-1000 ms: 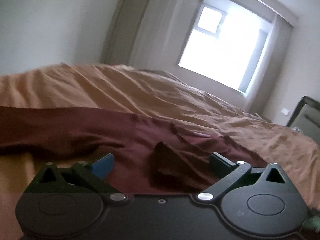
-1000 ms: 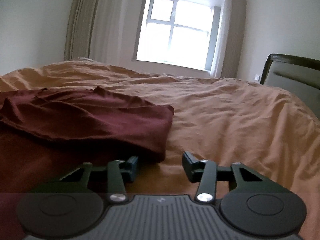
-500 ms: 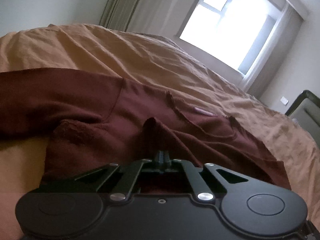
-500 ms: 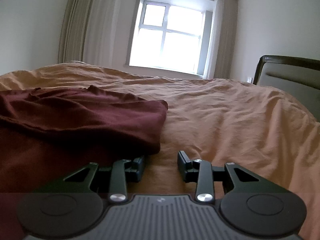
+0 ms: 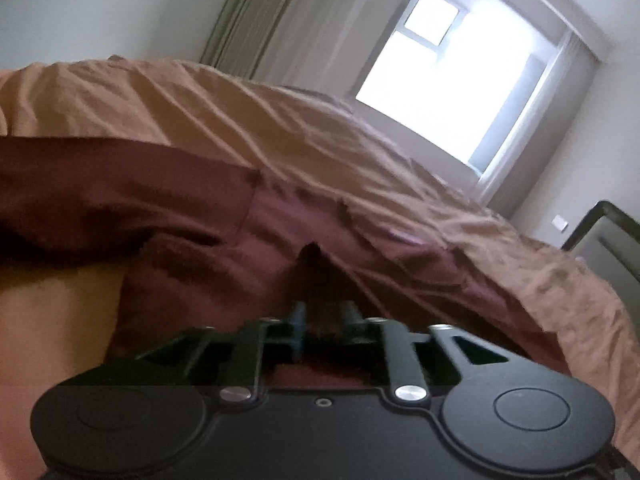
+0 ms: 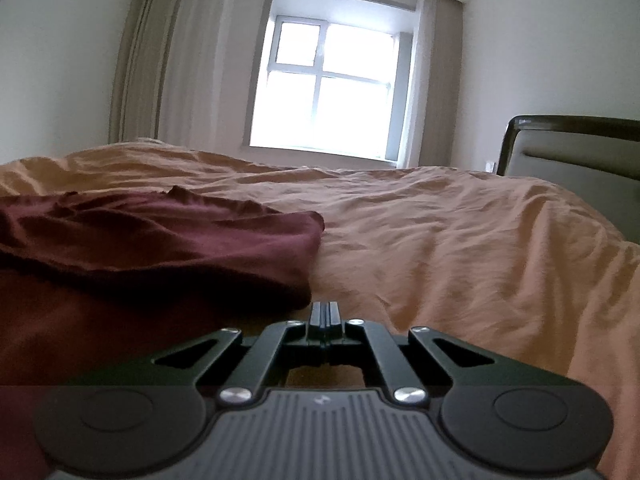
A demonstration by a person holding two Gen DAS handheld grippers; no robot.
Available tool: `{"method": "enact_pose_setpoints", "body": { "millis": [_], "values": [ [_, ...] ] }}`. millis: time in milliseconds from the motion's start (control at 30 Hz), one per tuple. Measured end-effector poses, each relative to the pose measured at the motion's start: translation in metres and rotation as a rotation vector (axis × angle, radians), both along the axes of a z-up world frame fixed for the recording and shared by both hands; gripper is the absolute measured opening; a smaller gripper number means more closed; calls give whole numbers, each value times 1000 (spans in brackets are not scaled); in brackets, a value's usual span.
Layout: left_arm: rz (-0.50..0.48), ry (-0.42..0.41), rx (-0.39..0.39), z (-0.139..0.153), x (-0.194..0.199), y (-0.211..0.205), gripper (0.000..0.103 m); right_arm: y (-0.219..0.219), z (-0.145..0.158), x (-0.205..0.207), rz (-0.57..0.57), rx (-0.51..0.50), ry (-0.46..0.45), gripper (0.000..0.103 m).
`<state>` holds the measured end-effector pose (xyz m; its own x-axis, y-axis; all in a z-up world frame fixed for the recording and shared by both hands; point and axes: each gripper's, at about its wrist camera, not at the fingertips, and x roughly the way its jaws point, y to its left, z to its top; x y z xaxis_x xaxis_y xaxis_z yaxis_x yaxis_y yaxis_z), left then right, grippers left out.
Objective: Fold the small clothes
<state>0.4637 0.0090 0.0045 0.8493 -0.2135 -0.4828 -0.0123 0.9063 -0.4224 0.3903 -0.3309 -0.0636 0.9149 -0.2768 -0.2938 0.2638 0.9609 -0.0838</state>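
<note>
A maroon garment (image 5: 192,200) lies spread on the orange bedsheet (image 5: 224,108). In the left wrist view my left gripper (image 5: 323,318) is shut on a raised dark fold of this garment, and the cloth bunches up between the two fingers. In the right wrist view the garment (image 6: 160,232) lies to the left with its top layer folded over. My right gripper (image 6: 325,312) is shut just at the near right corner of that fold, low over the bedsheet (image 6: 440,248). No cloth shows between its closed pads.
The rumpled sheet stretches far to the right of the garment. A dark-framed headboard (image 6: 580,152) stands at the right edge. A bright window (image 6: 328,84) with curtains (image 6: 168,64) fills the far wall.
The left gripper closed on the garment fold and now holds it slightly higher. The right gripper went from open to shut beside the garment's corner.
</note>
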Motion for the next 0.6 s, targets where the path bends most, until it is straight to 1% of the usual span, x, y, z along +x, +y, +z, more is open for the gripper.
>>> {"method": "enact_pose_setpoints", "body": {
  "millis": [33, 67, 133, 167, 200, 267, 300, 333, 367, 433, 467, 500, 533, 567, 600],
  "values": [
    [-6, -2, 1, 0, 2, -1, 37, 1, 0, 0, 3, -3, -2, 1],
    [-15, 1, -3, 0, 4, -1, 39, 1, 0, 0, 3, -2, -5, 4],
    [-26, 12, -30, -2, 11, -2, 52, -1, 0, -1, 2, 6, -11, 12],
    [-31, 20, -37, -4, 14, -2, 54, -1, 0, -1, 1, 10, -13, 22],
    [-43, 35, -34, -5, 18, -4, 54, -2, 0, -2, 1, 15, -15, 33],
    [-79, 71, -11, -8, 24, -10, 48, -2, -1, -1, 4, 17, -16, 44],
    [-86, 78, 9, -9, 25, -14, 35, -2, -2, -1, 6, 14, -16, 44],
    [-86, 83, 35, -9, 26, -19, 18, -1, -2, -1, 7, 10, -16, 44],
    [-76, 83, 54, -10, 26, -20, 16, 0, -2, -2, 9, 5, -18, 44],
    [-53, 63, 42, -9, 20, -17, 15, 1, -3, -3, 18, -1, -24, 44],
    [-43, 47, 37, -8, 17, -15, 14, 1, -3, -2, 26, -1, -26, 36],
    [-25, 23, 45, -6, 11, -14, 13, 1, -4, -3, 35, 0, -27, 11],
    [-7, 3, 56, -4, 6, -13, 13, 1, -4, -2, 43, 2, -24, 4],
    [5, -8, 59, -4, 2, -11, 13, 2, -4, -1, 44, 0, -21, 1],
    [20, -5, 55, -5, 0, -8, 12, 2, -5, -1, 41, -4, -20, 0]
  ]
}}
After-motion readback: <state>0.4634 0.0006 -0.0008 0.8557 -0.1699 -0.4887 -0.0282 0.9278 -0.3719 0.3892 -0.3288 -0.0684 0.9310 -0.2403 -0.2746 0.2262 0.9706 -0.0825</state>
